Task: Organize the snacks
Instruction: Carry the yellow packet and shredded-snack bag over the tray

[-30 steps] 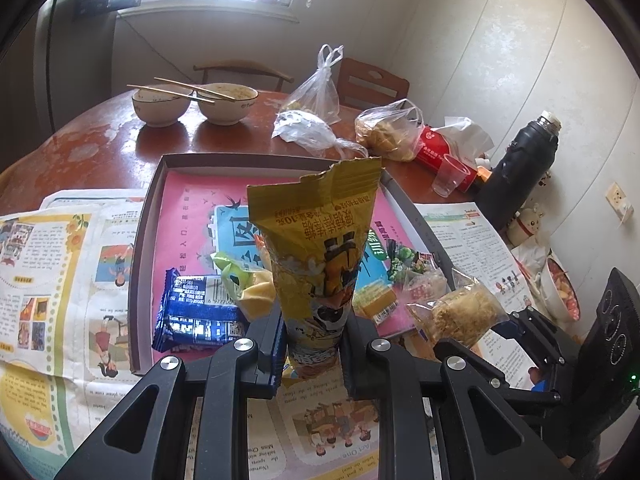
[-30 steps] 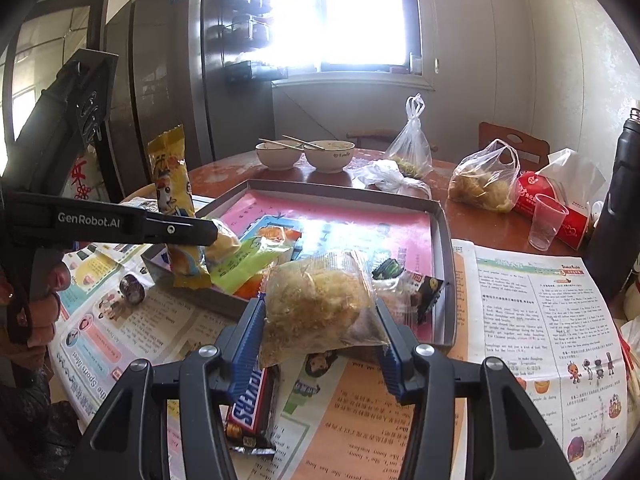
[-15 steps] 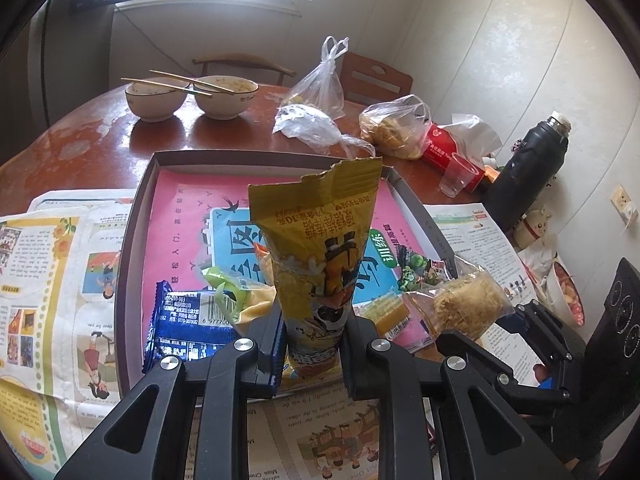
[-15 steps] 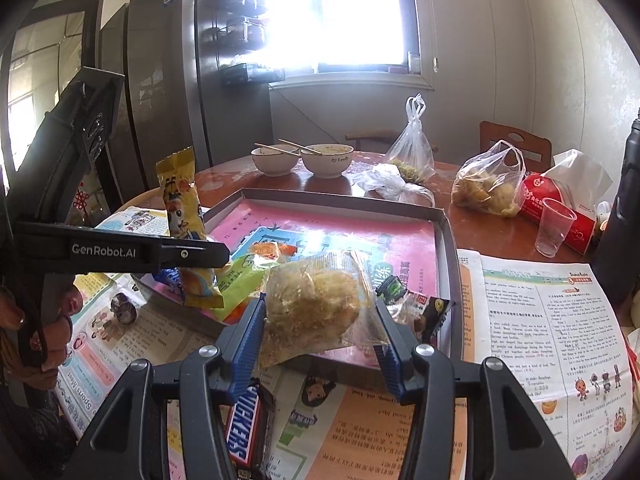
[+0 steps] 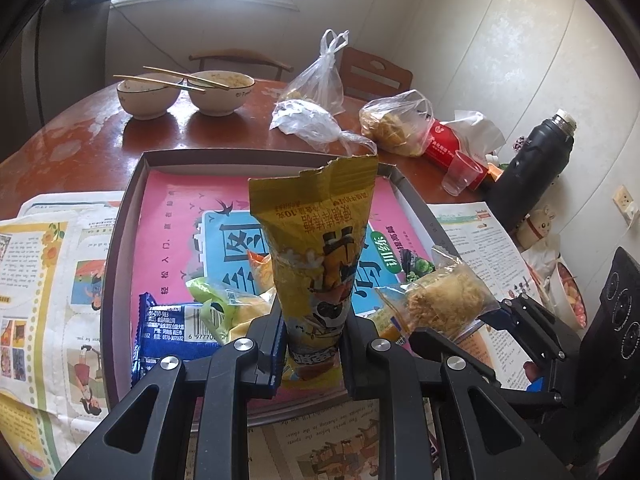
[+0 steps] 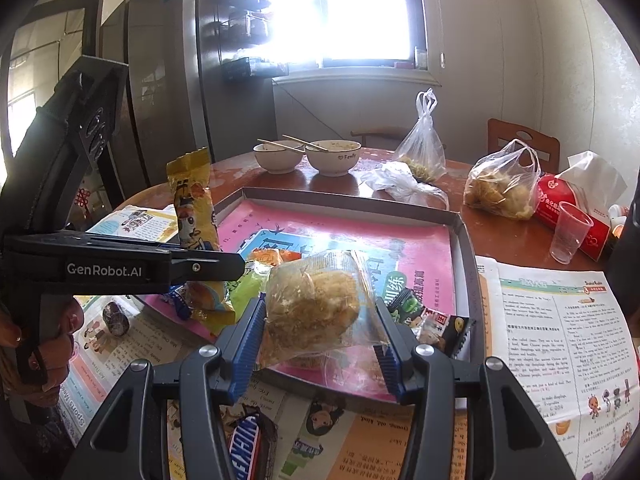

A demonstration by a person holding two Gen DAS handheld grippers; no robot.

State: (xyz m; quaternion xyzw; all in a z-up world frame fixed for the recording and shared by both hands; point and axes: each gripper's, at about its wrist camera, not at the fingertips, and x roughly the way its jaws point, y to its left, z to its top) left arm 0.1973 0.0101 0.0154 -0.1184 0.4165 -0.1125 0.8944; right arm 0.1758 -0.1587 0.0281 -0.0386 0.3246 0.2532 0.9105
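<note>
A: Where am I with each hand?

B: Your left gripper [image 5: 312,344] is pinched tight on the lower end of the yellow snack bag [image 5: 316,256]; the bag stands upright between the pads, torn top up, over the near edge of the tray [image 5: 124,216]. Your right gripper [image 6: 320,340] is part-way open but clamped on the clear packet of crumbly cake [image 6: 312,304]; the blue pads press its plastic on both sides, and it hangs over the tray's near right part.

A: What is already in the tray?

B: A blue wrapper [image 5: 176,324] and a green packet [image 5: 224,300] near the left, a small dark packet [image 6: 448,328] near the right; the far half is bare pink paper. A chocolate bar [image 6: 248,444] lies on the newspaper [image 6: 560,320] just short of the tray, under your right gripper, not yet sorted.

A: How do I set these down well?

B: I would carry both clear of the near rim first; then lower each over open paper rather than on the pile; lay the tall bag flat, since I judge it would topple if released upright; ease the right pads apart gently, because the cake looks crumbly; keep the two grippers apart from each other as you go.
</note>
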